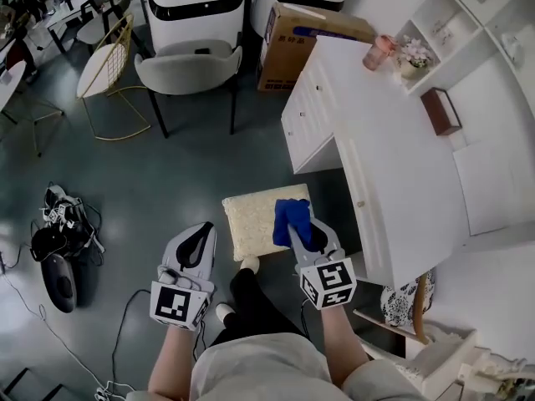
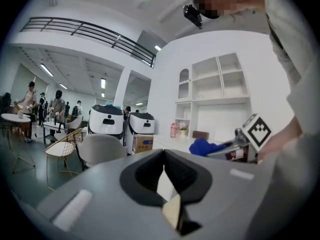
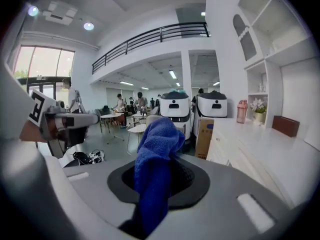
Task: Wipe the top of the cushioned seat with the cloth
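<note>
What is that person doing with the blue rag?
A person holds a gripper in each hand. The right gripper has a blue cloth pinched in its jaws, held over the right part of the cream cushioned seat. The left gripper is shut and holds nothing, off to the seat's left.

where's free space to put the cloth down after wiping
The white desk top is bare from the brown box to its near edge. The left half of the cushioned seat, beside the blue cloth, is free too. Crowded: the far end by the pink cup and flowers.
</note>
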Tool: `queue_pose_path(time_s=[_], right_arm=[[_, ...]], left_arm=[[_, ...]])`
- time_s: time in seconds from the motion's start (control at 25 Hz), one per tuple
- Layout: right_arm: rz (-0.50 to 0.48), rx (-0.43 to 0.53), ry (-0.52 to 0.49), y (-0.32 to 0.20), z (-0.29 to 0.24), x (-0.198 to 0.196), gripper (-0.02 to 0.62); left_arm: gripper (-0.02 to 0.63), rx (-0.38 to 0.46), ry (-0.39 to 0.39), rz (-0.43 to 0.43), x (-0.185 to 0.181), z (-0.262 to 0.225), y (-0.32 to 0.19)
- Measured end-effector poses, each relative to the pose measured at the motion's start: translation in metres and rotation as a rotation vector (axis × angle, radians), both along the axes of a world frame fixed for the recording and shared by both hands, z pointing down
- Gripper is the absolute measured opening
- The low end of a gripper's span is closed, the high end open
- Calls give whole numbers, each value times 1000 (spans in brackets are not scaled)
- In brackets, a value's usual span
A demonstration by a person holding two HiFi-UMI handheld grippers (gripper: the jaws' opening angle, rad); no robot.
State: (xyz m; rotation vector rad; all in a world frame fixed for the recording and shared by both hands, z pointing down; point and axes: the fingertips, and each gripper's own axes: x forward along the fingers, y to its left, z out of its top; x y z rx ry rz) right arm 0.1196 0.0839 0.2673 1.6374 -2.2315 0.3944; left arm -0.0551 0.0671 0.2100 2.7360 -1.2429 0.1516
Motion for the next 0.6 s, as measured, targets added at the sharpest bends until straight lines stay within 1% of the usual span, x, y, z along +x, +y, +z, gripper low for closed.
queue_pose_path(time_s=[0.36, 0.48, 0.6], right_arm=[[-29, 231, -1, 28, -120, -18, 74], [-28, 282, -11, 43, -144, -20, 74], [-29, 310, -26, 58, -152, -24, 74]], left_arm=[[0, 111, 42, -26, -20, -66, 20], [0, 134, 44, -26, -21, -79, 31], [0, 143, 43, -25, -23, -85, 43]])
